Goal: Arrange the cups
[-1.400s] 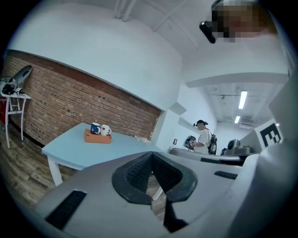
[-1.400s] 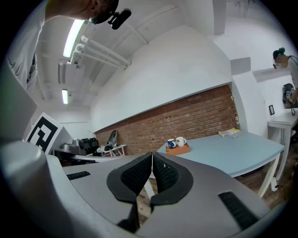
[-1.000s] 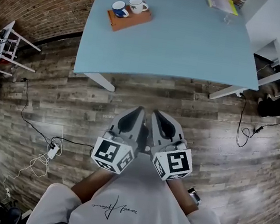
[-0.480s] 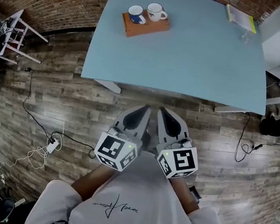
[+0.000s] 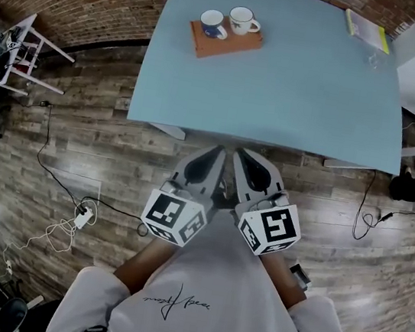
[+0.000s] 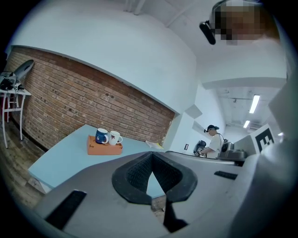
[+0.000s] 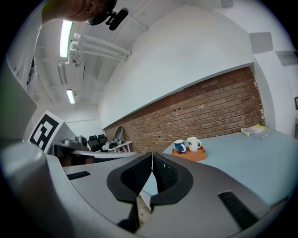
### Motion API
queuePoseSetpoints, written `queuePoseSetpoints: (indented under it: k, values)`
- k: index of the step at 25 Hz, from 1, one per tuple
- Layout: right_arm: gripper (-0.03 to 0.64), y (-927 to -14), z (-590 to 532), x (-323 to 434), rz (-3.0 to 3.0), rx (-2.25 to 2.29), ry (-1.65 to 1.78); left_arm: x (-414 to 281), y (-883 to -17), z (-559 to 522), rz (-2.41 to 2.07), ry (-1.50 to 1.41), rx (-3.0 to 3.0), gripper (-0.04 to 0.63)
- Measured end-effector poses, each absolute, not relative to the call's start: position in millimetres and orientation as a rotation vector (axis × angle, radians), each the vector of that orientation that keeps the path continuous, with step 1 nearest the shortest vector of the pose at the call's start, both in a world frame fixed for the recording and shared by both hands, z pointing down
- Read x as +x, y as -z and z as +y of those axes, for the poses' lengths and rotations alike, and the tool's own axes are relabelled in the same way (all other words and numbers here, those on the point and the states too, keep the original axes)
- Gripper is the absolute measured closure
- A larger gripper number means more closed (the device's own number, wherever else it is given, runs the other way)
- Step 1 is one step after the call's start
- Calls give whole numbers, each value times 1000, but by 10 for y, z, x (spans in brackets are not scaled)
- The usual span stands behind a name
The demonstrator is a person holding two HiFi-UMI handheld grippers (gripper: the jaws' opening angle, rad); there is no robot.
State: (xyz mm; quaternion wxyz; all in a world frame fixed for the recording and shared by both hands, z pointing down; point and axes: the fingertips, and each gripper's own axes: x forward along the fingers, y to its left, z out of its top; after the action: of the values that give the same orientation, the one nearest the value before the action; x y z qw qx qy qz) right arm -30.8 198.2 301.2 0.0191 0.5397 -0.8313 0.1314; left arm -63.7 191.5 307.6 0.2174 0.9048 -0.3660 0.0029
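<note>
Cups: a blue cup and a white cup sit on a wooden block at the blue table's far side. The left gripper and right gripper, jaws pressed together and empty, hover short of the table. This looks like the approach; next, reach in and spread the jaws.

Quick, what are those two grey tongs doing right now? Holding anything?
Left grey tongs: closed, holding nothing.
Right grey tongs: closed, holding nothing.
</note>
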Motion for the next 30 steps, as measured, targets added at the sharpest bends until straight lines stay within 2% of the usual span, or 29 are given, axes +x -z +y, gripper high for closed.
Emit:
queuePoseSetpoints:
  k: [6,30]
  values:
    - [595,-3063,1900,-187,-2524,1701,-426,-612,-3091,1819,-998,74,2470,586]
    - [595,-2958,766,335,-2639,1505,-420,-29,-2871,788,-1131,79,2528,587]
